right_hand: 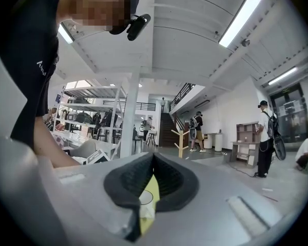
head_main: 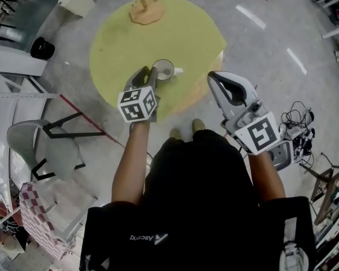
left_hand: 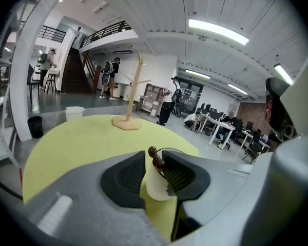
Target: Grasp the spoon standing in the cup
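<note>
An open hall with a grey floor holds a round yellow-green worktop point(head_main: 181, 33). A wooden mug tree point(head_main: 145, 9) stands at its far edge. The white cup point(head_main: 165, 71) sits near the edge closest to the person, with its handle turned toward the right of the head view. The spoon point(left_hand: 156, 159) stands upright in it, its dark brown handle tip rising above the rim.

The left gripper point(head_main: 149, 73) reaches over the cup from the near side. Its fingers point(left_hand: 124, 176) stand apart with the spoon's handle between them. The handle lies close against the right-hand pad, and a clear gap separates it from the other pad.

The right gripper point(right_hand: 153, 157) is held off the worktop's near right edge, well apart from the cup. Its fingers point(right_hand: 174, 181) are together at the tips with nothing between them.
</note>
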Demonstrator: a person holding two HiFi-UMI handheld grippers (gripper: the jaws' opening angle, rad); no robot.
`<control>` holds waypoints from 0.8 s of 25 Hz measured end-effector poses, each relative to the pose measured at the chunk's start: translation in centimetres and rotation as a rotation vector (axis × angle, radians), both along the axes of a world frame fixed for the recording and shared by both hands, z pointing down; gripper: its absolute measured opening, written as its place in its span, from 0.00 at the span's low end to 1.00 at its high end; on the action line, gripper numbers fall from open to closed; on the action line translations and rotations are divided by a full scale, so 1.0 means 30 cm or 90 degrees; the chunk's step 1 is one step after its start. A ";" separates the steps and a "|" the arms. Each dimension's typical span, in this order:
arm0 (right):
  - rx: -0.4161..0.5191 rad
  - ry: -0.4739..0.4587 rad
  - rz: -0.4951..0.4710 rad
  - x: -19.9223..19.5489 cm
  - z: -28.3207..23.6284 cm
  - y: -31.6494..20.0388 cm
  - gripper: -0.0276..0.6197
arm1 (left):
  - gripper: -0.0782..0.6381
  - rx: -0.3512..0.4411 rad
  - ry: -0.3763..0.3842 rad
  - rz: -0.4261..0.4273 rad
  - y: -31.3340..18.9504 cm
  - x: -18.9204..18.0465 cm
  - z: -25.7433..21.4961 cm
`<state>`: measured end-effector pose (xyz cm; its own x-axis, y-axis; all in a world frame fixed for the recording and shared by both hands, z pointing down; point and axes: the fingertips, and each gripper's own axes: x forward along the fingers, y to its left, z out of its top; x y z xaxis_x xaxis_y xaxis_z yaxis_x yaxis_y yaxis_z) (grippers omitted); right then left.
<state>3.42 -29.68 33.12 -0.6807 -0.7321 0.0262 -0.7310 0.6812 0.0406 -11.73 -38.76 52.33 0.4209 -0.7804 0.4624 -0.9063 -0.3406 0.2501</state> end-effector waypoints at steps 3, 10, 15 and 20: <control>0.006 0.003 0.000 0.032 0.005 0.000 0.05 | 0.21 0.004 0.000 -0.006 0.002 0.012 0.002; -0.009 0.000 -0.003 0.053 0.016 0.007 0.05 | 0.19 0.023 0.004 -0.014 0.027 0.028 -0.031; -0.005 -0.007 -0.013 0.063 0.011 0.015 0.05 | 0.19 0.059 0.014 -0.025 0.055 0.024 -0.116; 0.023 -0.023 -0.033 0.071 -0.019 0.016 0.05 | 0.19 0.121 0.040 -0.042 0.089 0.009 -0.268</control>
<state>5.54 -29.21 32.56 -0.7176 -0.6960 -0.0249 -0.6964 0.7166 0.0394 -11.46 -36.10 44.28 0.3896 -0.8779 0.2785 -0.9128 -0.3280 0.2432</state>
